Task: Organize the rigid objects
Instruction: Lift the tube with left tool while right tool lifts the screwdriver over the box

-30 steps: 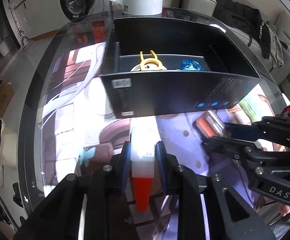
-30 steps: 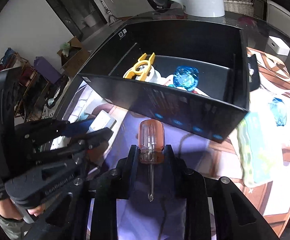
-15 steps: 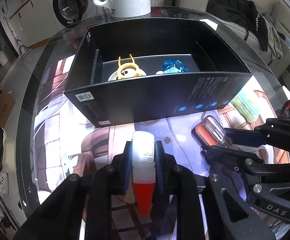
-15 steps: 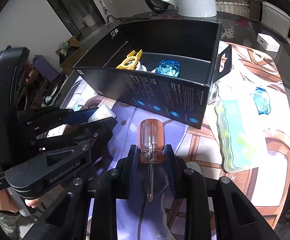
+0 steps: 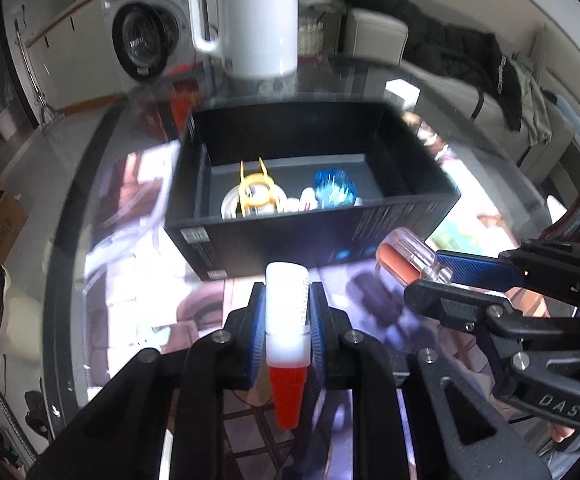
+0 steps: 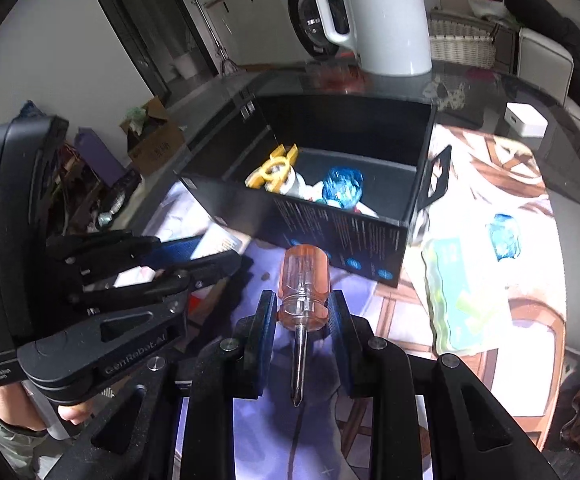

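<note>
A white tube with a red cap is being clamped in the left gripper, cap end pointing back toward the camera — pads pressed on both sides of the body. An orange-handled screwdriver is being gripped by its handle in the right gripper, shaft pointing back between the fingers. Both loads are being carried clear of the table. Just ahead of both grippers the open black box is being approached; its near wall is sitting between the grippers and the contents. Inside, a yellow clip and a blue faceted piece are already lying on the floor, so the sort is judged partly done. Still being left out — a second blue piece and a green packet, on the mat off to the right gripper's right side. A white kettle is standing beyond the box.
</note>
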Demonstrator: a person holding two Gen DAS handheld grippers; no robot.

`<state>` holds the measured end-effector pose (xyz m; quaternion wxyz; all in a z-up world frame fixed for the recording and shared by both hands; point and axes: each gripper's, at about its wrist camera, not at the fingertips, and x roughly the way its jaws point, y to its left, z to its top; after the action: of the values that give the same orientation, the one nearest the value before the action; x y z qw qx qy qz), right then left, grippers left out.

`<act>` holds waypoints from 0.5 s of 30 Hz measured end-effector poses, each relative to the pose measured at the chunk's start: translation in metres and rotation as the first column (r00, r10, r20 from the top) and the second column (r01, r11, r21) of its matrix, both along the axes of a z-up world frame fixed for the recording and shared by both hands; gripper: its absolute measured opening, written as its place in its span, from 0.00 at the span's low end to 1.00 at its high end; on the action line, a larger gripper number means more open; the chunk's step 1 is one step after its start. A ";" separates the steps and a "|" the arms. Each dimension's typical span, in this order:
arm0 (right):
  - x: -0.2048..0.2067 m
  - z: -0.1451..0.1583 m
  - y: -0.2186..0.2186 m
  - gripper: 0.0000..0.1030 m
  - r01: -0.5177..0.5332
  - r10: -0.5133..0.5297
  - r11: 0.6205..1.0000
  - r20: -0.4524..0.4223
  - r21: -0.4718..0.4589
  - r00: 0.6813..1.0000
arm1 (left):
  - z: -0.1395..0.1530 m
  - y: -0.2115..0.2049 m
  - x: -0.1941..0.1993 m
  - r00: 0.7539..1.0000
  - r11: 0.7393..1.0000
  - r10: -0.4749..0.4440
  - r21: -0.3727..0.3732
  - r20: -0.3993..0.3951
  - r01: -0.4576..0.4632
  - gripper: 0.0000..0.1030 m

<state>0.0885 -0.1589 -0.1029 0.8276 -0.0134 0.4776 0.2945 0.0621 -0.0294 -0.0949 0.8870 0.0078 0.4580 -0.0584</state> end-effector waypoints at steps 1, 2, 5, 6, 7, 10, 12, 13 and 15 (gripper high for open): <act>-0.002 0.005 -0.002 0.25 0.005 -0.005 1.000 0.018 0.011 1.000 | 0.005 0.000 -0.002 1.000 1.000 -0.003 0.000 0.025 0.003 0.18; -0.003 0.012 -0.004 0.25 0.004 -0.005 1.000 0.043 0.029 0.999 | 0.012 0.001 -0.006 0.998 1.000 -0.006 -0.001 0.058 0.006 0.18; -0.011 0.029 -0.007 0.25 0.002 -0.008 0.999 0.122 0.049 0.992 | 0.030 0.000 -0.014 0.988 1.000 -0.003 0.005 0.154 0.002 0.18; -0.013 0.036 -0.008 0.25 0.003 -0.011 0.998 0.150 0.056 0.989 | 0.036 0.001 -0.017 0.982 1.000 0.000 0.006 0.186 -0.001 0.18; -0.017 0.042 -0.009 0.25 0.004 -0.016 0.998 0.179 0.067 0.984 | 0.042 0.001 -0.020 0.976 1.000 0.001 0.007 0.217 -0.003 0.18; -0.026 0.055 -0.011 0.25 0.009 -0.030 0.996 0.251 0.087 0.968 | 0.054 0.004 -0.025 0.956 1.000 0.015 0.008 0.293 -0.018 0.18; -0.033 0.065 -0.014 0.25 0.013 -0.045 0.994 0.307 0.106 0.951 | 0.061 0.005 -0.028 0.941 1.000 0.025 0.003 0.337 -0.027 0.18; -0.036 0.071 -0.016 0.25 0.016 -0.053 0.993 0.333 0.114 0.941 | 0.065 0.006 -0.031 0.930 0.999 0.030 0.002 0.365 -0.033 0.18; -0.046 0.082 -0.019 0.25 0.019 -0.068 0.992 0.406 0.125 0.911 | 0.071 0.006 -0.035 0.913 0.999 0.036 0.010 0.407 -0.044 0.18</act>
<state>0.0428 -0.1779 -0.0210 0.9150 -0.0152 0.2756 0.2943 0.0267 -0.0232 -0.0236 0.9638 0.0187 0.2640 -0.0330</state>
